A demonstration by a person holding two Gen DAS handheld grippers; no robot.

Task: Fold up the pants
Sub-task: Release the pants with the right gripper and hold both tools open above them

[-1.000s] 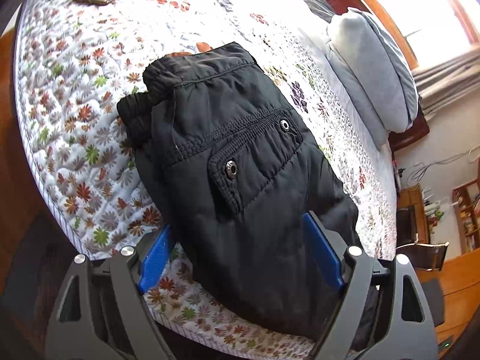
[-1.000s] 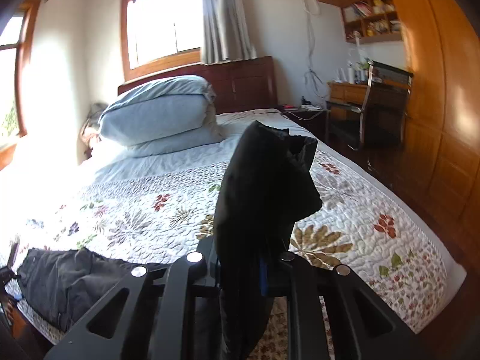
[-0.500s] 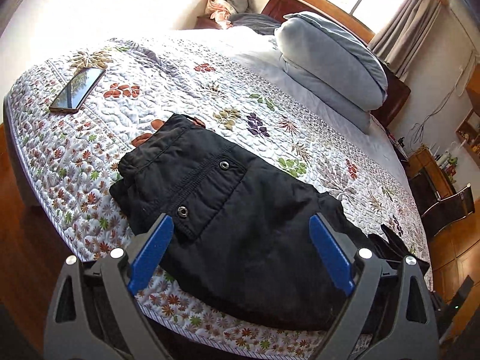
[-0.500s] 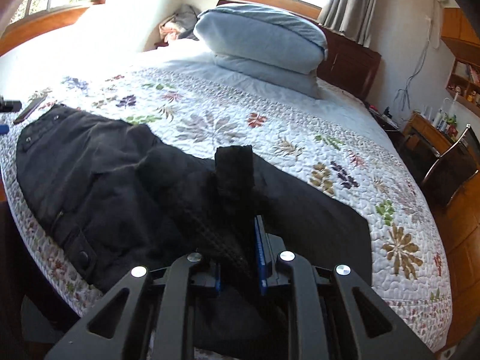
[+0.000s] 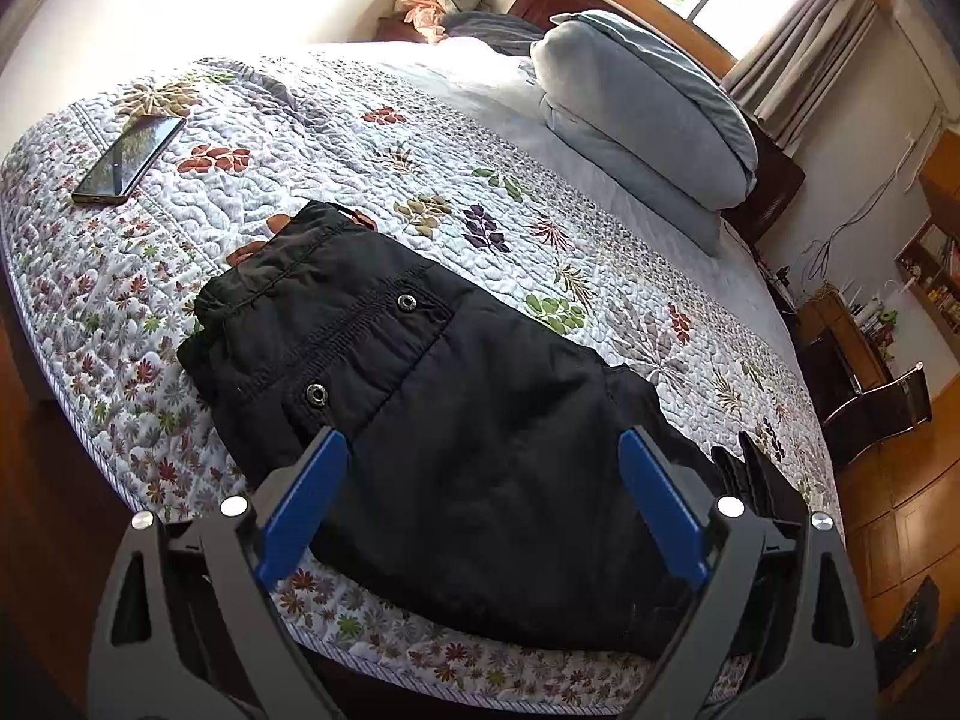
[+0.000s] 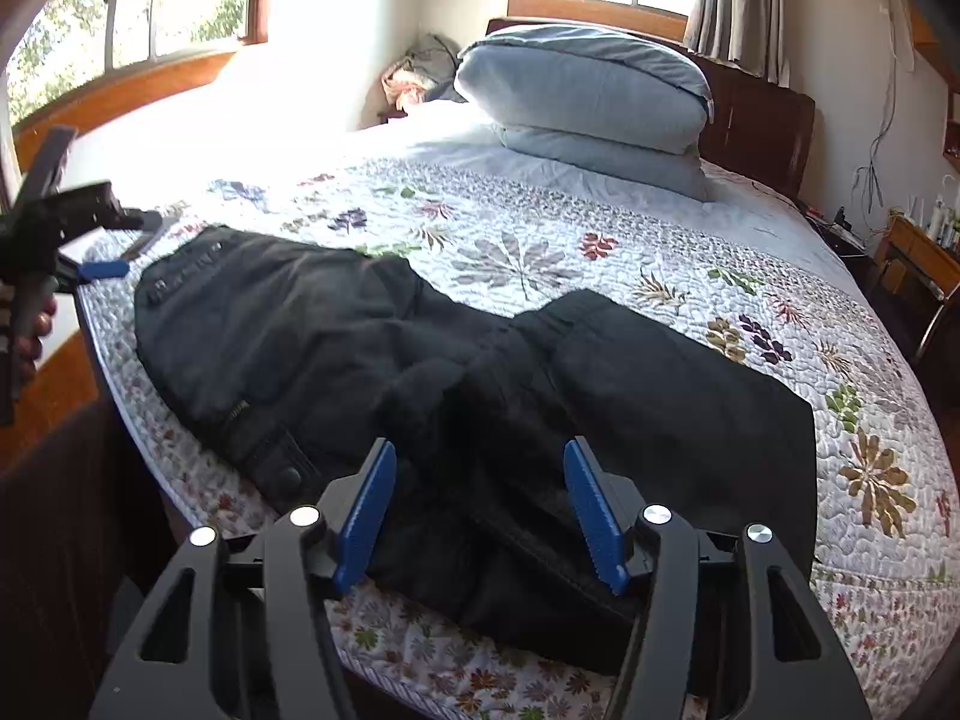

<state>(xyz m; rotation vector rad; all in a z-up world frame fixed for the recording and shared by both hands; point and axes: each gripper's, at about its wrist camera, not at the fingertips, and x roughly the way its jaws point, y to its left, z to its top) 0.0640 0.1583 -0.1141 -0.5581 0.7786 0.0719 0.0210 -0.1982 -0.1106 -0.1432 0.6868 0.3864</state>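
Looking along my right gripper (image 6: 480, 510), I see its jaws opening over the folded black pants (image 6: 456, 372) on the quilted bed (image 6: 690, 252), gripping nothing. My left gripper (image 5: 480, 498) stands wide and empty; only its view shows a phone (image 5: 129, 159).

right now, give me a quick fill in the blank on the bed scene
1. The pants on the quilt are ____ in colour.
2. The flat device near the quilt's corner is a ____.
3. The pads of the right gripper are ____ in colour.

Missing words: black; phone; blue
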